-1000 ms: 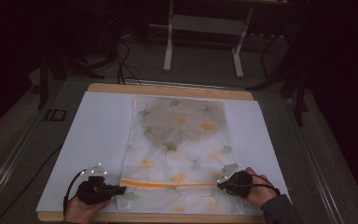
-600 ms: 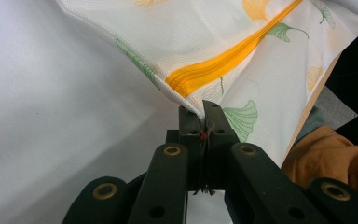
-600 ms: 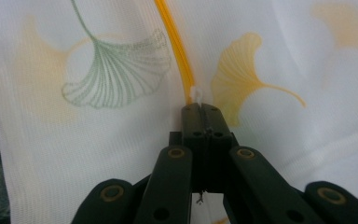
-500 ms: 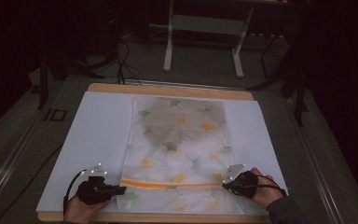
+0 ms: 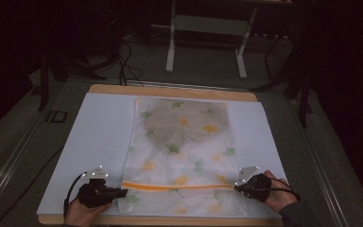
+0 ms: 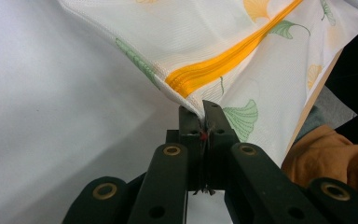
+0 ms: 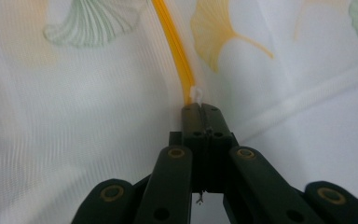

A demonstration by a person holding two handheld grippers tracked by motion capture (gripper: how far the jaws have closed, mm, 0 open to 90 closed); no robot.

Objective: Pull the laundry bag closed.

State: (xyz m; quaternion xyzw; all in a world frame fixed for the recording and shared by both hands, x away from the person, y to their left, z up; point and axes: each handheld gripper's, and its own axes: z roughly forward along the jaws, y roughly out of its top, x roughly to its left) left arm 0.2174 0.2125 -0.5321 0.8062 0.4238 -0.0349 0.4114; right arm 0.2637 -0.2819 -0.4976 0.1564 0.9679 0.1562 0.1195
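Up close, right hand-held gripper (image 7: 200,109) pinches zipper pull (image 7: 196,95).

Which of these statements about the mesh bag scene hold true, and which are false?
1. The white mesh bag printed with ginkgo leaves lies on a white sheet. True.
2. The bag's zipper is blue. False: it is orange.
3. The left gripper is shut on the bag's edge at the zipper's end. True.
4. The right gripper hangs open above the bag. False: its jaws are shut at the zipper's other end, by a small white tab.
5. The bag is rolled up. False: it lies spread flat.
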